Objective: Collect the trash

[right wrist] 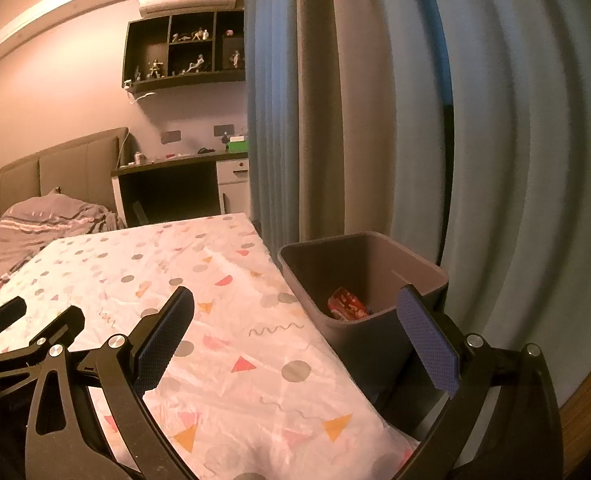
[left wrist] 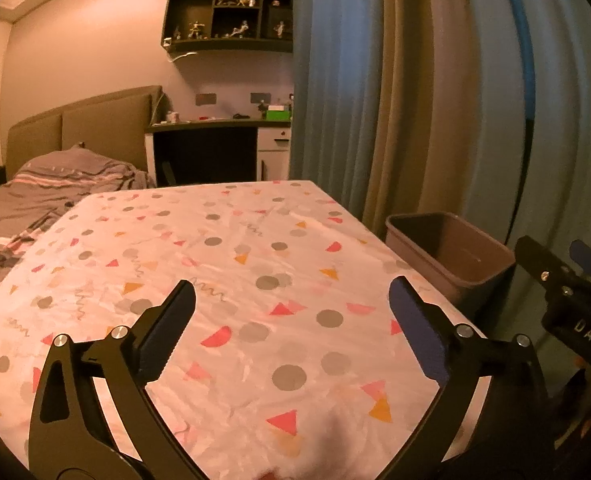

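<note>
While both hover above the tabletop (left wrist: 255,240), the left gripper (left wrist: 291,312) and right gripper (right wrist: 295,320) stand spread wide, empty; the bin (right wrist: 375,344), holding a red wrapper (right wrist: 347,305), sits just ahead-right.

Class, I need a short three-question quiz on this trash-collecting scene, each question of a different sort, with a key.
1. True or false: the left gripper holds a piece of trash.
2. Multiple choice: where is the red wrapper? A) on the patterned tablecloth B) inside the grey bin C) between the right gripper fingers
3. Fill in: the bin stands on the floor between the table edge and the ____.

Key
1. False: its jaws stand wide open with only cloth under them.
2. B
3. curtain
</note>
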### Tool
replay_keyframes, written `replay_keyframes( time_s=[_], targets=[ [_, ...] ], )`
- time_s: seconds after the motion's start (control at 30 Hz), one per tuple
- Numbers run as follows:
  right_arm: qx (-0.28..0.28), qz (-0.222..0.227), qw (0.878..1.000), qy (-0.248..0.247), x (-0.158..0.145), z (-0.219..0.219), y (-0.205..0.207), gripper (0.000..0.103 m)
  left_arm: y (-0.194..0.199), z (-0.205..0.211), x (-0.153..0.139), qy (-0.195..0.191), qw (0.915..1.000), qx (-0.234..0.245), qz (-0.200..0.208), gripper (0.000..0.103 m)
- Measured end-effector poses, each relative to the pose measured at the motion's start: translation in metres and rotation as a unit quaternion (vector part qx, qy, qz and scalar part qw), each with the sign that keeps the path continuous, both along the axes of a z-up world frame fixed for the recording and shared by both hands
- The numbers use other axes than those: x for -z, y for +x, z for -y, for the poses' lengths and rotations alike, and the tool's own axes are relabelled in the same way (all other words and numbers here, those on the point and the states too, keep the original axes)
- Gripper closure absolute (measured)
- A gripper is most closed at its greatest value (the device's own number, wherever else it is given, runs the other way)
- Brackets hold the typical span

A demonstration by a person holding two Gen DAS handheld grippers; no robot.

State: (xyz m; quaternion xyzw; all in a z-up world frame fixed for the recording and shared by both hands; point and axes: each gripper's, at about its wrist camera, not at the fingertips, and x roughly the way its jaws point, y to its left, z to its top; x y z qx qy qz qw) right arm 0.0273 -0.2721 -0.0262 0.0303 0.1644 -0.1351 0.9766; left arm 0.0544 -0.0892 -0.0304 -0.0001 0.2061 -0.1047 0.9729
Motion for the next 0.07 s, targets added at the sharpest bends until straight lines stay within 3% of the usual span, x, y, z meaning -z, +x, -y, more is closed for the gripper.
replay_keyframes(
  time_s=[0.07],
  targets=[
    [0.001, 0.001, 1.0, 0.001, 0.0008, 0.0007, -0.0001, 0.006, 0.0011, -0.0013, -0.0001, 0.0, 1.0, -0.005, -0.005, 0.007]
  ],
)
